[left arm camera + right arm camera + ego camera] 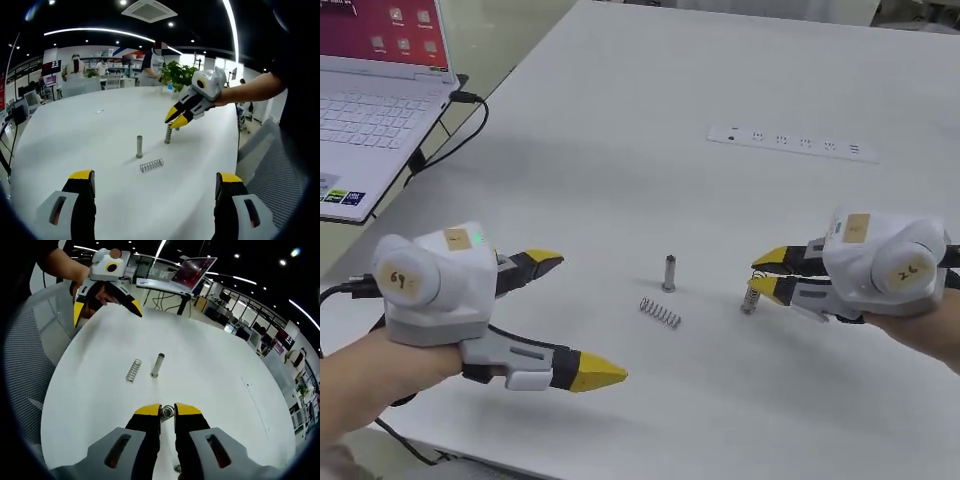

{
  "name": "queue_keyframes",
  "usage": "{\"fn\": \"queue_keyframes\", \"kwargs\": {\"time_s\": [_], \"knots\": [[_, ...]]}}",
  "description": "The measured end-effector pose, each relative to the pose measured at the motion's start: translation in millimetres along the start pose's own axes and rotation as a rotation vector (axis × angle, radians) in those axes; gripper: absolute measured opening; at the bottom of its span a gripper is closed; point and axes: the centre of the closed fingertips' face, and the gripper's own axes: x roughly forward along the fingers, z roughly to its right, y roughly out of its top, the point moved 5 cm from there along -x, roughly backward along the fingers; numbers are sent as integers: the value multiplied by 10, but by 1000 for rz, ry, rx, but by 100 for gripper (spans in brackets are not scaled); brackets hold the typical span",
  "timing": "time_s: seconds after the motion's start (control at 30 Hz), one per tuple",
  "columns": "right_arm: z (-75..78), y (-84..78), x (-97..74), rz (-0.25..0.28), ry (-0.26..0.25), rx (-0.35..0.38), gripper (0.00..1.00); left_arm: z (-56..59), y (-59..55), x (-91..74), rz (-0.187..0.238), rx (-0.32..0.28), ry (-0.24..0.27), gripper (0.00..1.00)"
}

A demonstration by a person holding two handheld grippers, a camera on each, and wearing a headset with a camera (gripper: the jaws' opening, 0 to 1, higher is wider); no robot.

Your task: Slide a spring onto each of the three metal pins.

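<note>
Right gripper (756, 274) clamps a spring (168, 134) standing on its pin (748, 309); a sideways tug could topple both. Left gripper (590, 318) hovers, jaws apart.

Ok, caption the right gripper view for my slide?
Right gripper, jaws nearly closed, at an upright spring; bare pin and loose spring beyond.

The yellow tips of the right gripper (168, 408) hid most of the small coiled steel spring (167, 413) at 6 o'clock in the right gripper view; whether the jaws pinched it could not be told. In the head view, the open white laptop (375, 100) at 10 o'clock was cut off by the top and left edges.
</note>
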Motion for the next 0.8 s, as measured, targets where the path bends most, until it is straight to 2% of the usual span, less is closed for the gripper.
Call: {"fn": "queue_keyframes", "kwargs": {"time_s": [0.2, 0.23, 0.43, 0.57, 0.63, 0.8], "knots": [[11, -79, 62, -19, 11, -10, 8, -17, -1, -13, 2, 0, 6, 97], [14, -62, 55, -7, 9, -9, 8, -17, -2, -12, 1, 0, 6, 97], [14, -58, 50, -6, 14, 34, 9, 2, 0, 1, 4, 0, 1, 97], [-15, -66, 64, -11, 25, 58, 17, 8, 6, 5, 5, -3, 1, 97], [-16, -55, 60, -3, 17, 64, 18, 11, 10, 6, 6, -3, -1, 97], [12, -24, 42, 32, 1, 146, 25, 13, 20, 9, 10, -2, 0, 97]]}}
